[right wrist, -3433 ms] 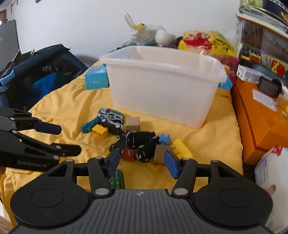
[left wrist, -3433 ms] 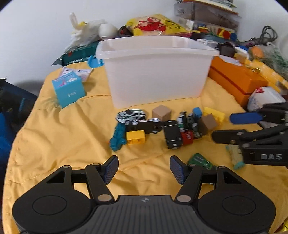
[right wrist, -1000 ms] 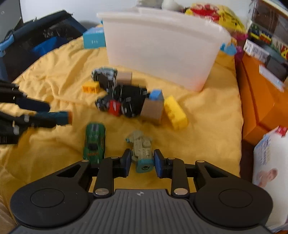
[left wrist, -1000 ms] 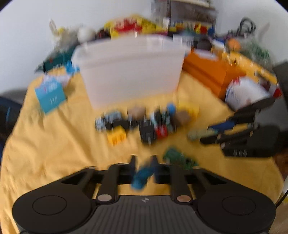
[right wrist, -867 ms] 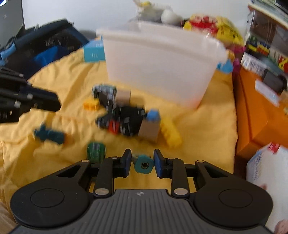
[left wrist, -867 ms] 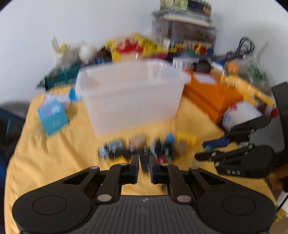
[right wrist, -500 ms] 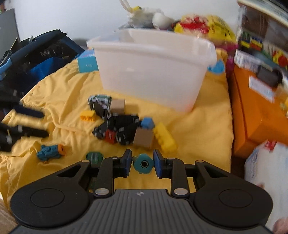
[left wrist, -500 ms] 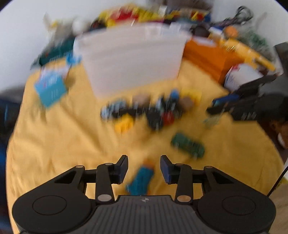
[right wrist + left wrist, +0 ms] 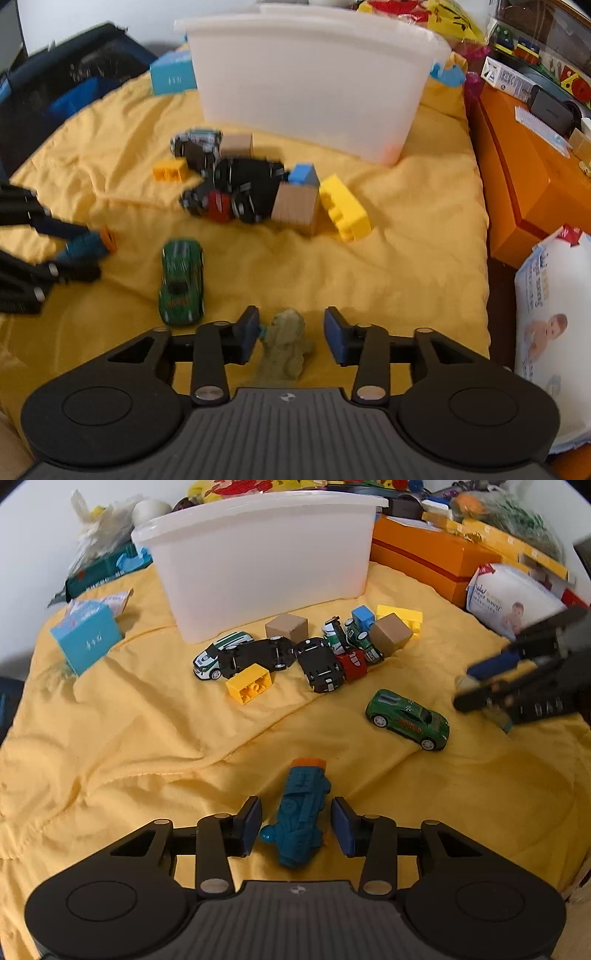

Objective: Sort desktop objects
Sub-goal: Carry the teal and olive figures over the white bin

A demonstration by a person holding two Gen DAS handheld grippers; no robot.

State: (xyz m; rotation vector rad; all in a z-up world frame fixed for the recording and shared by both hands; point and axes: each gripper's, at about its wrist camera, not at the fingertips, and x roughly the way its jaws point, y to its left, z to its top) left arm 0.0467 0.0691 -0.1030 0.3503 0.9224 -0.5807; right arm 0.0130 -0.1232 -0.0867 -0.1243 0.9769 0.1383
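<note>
A teal toy train (image 9: 303,812) with an orange end lies on the yellow cloth (image 9: 129,738). My left gripper (image 9: 295,829) is open around it, and neither pad touches it. An olive-grey toy figure (image 9: 284,347) lies on the cloth between the fingers of my right gripper (image 9: 291,334). Those jaws are opening and the pads stand off the toy. A green toy car (image 9: 408,720) sits between the two grippers. Further back lies a pile of toy cars and blocks (image 9: 317,657). Behind it stands the white plastic bin (image 9: 258,554).
A blue box (image 9: 86,638) sits at the cloth's left. An orange box (image 9: 424,557) and a pack of wipes (image 9: 509,598) crowd the right side. A dark bag (image 9: 55,88) lies beyond the left edge. Clutter is stacked behind the bin.
The left gripper let go of the teal train and sank to the cloth, open around it. The right gripper, shut on the olive toy half a second ago, has opened and the toy lies on the cloth.
</note>
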